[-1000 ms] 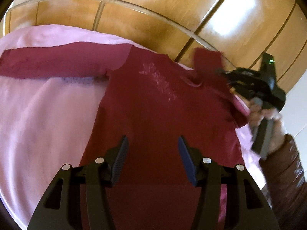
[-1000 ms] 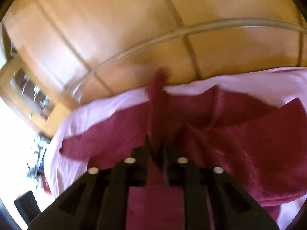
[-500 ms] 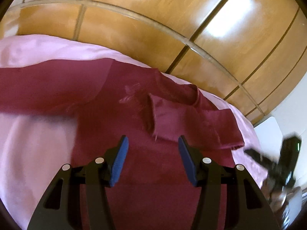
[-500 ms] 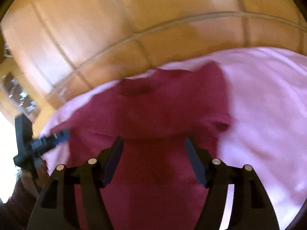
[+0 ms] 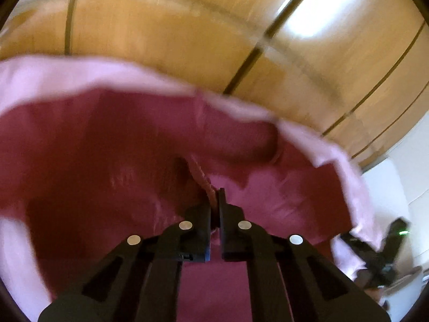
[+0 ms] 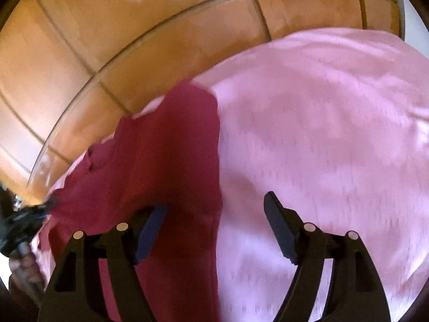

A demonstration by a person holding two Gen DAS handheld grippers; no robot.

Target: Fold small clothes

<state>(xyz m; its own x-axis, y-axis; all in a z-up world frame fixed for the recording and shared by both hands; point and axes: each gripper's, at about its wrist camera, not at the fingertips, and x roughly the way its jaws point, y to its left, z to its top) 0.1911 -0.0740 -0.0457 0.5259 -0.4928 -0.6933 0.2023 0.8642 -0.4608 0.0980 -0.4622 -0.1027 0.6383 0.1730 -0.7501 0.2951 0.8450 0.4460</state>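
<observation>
A pink sheet (image 6: 321,134) is spread before glossy wooden wardrobe panels (image 5: 174,40), and the maroon garment (image 5: 93,161) is laid on it. A raised fold of the garment is pinched by the left gripper (image 5: 214,204). The right gripper (image 6: 214,228) is held above the garment's edge, fingers spread apart.

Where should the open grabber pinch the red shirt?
Probably the shirt's straight right edge, coming in from the pink sheet side. That edge lies flat and bare, just between the right gripper's open jaws. The left gripper already pinches a fold.
</observation>
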